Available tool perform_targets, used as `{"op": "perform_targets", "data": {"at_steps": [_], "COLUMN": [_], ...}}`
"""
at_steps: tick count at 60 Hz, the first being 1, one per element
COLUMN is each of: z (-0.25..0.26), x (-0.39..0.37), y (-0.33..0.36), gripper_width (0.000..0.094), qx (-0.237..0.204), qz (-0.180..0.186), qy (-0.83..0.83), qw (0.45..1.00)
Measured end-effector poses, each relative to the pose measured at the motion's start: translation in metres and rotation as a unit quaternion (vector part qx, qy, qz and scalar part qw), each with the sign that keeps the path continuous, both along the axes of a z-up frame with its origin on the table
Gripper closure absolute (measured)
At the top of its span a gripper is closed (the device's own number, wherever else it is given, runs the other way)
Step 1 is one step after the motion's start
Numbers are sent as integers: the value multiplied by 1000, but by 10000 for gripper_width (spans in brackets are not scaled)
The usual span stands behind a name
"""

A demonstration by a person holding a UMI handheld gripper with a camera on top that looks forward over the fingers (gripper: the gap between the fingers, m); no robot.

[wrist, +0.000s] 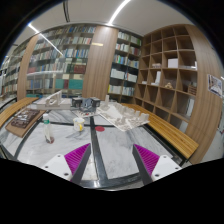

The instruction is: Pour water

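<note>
Two fingers of the gripper stand spread apart with nothing between them, their magenta pads facing inward over the pale table. Beyond the fingers on the table, a small bottle with a yellow label stands upright, left of a dark stripe. Farther back on the table lies crumpled clear plastic. Behind the table rise bookshelves.

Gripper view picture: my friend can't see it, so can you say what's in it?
The open tongs, holding nothing, hover over a white table with a small bottle ahead of them, beside a tray and crumpled plastic. Tall bookshelves and wooden cubbies fill the room behind.
</note>
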State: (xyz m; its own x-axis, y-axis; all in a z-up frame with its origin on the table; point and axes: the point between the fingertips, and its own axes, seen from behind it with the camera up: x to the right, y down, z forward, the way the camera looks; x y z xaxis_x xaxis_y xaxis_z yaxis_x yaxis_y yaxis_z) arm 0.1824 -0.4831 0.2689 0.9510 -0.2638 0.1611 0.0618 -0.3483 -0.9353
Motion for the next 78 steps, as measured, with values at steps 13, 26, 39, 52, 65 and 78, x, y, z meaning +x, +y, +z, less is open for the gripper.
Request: {"op": "perform_targets", "data": {"at_steps": [13,26,39,52,65,78], "z": [-31,-111,-153,-161,-187,-193], "x": [-26,-113,-245,-317,-338,-336], "y": [9,41,128,248,343,373], "gripper_width": [77,69,78,79,131,446], "qx": [-23,-58,-49,0,30,53], "qz": [-2,46,123,148,143,135], "qy": [3,32,68,72,54,37], "qw": [1000,997,989,986,988,989]}}
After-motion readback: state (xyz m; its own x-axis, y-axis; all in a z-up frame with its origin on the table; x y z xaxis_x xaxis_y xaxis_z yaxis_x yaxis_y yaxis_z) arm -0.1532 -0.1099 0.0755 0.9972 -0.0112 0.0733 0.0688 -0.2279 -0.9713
